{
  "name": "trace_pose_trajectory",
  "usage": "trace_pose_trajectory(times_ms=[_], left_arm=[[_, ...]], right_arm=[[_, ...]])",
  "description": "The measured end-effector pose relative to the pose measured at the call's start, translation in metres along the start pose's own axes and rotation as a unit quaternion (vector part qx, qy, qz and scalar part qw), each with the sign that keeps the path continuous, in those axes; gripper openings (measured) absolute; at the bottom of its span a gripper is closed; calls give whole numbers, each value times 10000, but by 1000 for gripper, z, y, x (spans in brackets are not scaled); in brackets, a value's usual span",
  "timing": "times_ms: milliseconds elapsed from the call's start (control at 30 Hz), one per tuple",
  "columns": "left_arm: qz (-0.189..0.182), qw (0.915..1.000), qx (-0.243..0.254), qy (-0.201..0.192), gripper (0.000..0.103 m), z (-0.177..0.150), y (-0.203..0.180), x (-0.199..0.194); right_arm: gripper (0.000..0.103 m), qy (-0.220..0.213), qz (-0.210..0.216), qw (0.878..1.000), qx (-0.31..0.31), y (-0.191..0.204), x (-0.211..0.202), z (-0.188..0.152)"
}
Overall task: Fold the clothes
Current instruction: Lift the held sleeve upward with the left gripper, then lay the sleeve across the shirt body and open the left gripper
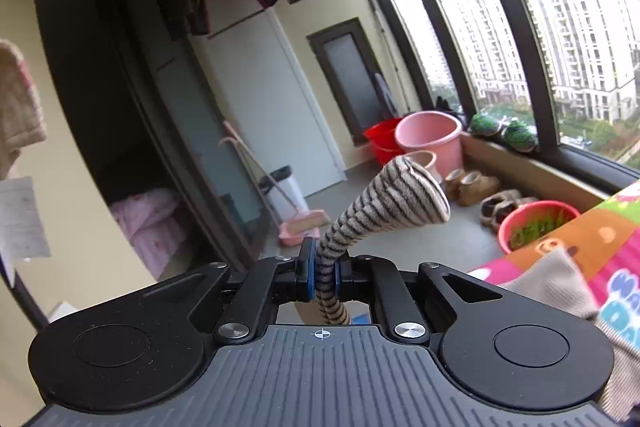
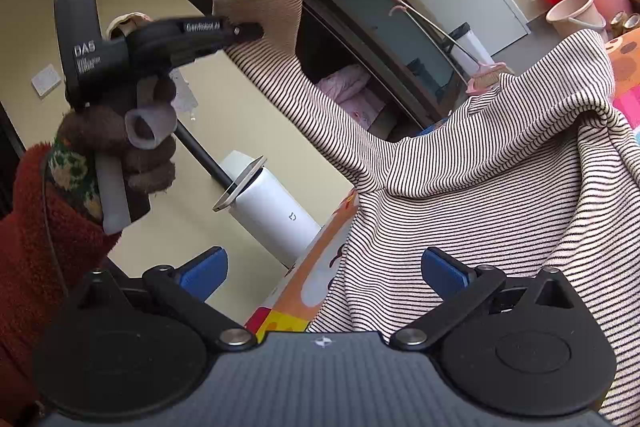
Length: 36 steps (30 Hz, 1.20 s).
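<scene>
A cream top with thin black stripes (image 2: 480, 195) lies bunched on a colourful cartoon-print surface (image 2: 304, 283). My left gripper (image 1: 325, 271) is shut on its sleeve (image 1: 384, 203), just below the plain ribbed cuff, and holds it up in the air. In the right wrist view the left gripper (image 2: 256, 33) and the gloved hand around its handle show at upper left, with the sleeve (image 2: 280, 75) stretched from it down to the garment. My right gripper (image 2: 324, 273) is open and empty, low over the near edge of the garment.
A white cylinder (image 2: 276, 215) stands beside the surface's edge. On the balcony floor are pink and red buckets (image 1: 430, 137), a red basin of greens (image 1: 536, 227), shoes (image 1: 476, 187), a broom and dustpan (image 1: 300, 227). A window ledge runs along the right.
</scene>
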<state>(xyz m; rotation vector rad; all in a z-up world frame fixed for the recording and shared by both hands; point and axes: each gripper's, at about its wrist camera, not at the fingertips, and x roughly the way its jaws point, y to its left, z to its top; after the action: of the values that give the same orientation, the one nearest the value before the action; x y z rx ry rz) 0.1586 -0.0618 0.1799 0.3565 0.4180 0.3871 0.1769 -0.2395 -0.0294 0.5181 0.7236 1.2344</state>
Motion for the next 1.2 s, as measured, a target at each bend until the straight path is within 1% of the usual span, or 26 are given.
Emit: trace_pose_trajectory(times_ms=[200,400,700,733,900,933,967,1000,1033,1100,1167,1200], left_arm=[[-521,9985,-182,39,10,14,-24,7],[-824,9963,-213,81,10,22,-53,23],[-997,9944,-199,282,11,30,-92,52],[-995,9945,-207,266,15,30,-95,54],[-1096,9935,-260,144,15,32,-103,57],[-1142,9930,-280,103,23,33,-104,56],[-1198,9923,-304,31,38,33,-104,55],[-1249,9916,-331,-54,44,33,-105,52],[-1305,9908,-345,-132,47,34,-106,50],[-1409,9891,-335,-252,48,34,-108,44],[-1457,9885,-292,-285,59,34,-112,40],[-1481,9882,-269,-281,61,33,-113,40]], right_arm=[[103,48,-25,10000,-28,1,3,-1],[103,48,-40,10000,13,0,4,1],[103,107,-48,9999,-16,1,5,0],[103,113,-46,9999,-21,1,5,0],[103,148,-40,9999,-24,1,4,-1],[103,154,-36,9999,-27,1,4,-1],[103,157,-31,9999,-35,2,4,-1],[103,160,-27,9999,-46,2,4,-1],[103,164,-28,9998,-55,3,5,-1],[103,177,-39,9998,-69,4,5,-2],[103,178,-52,9998,-73,4,5,-2],[103,176,-59,9998,-74,4,5,-2]])
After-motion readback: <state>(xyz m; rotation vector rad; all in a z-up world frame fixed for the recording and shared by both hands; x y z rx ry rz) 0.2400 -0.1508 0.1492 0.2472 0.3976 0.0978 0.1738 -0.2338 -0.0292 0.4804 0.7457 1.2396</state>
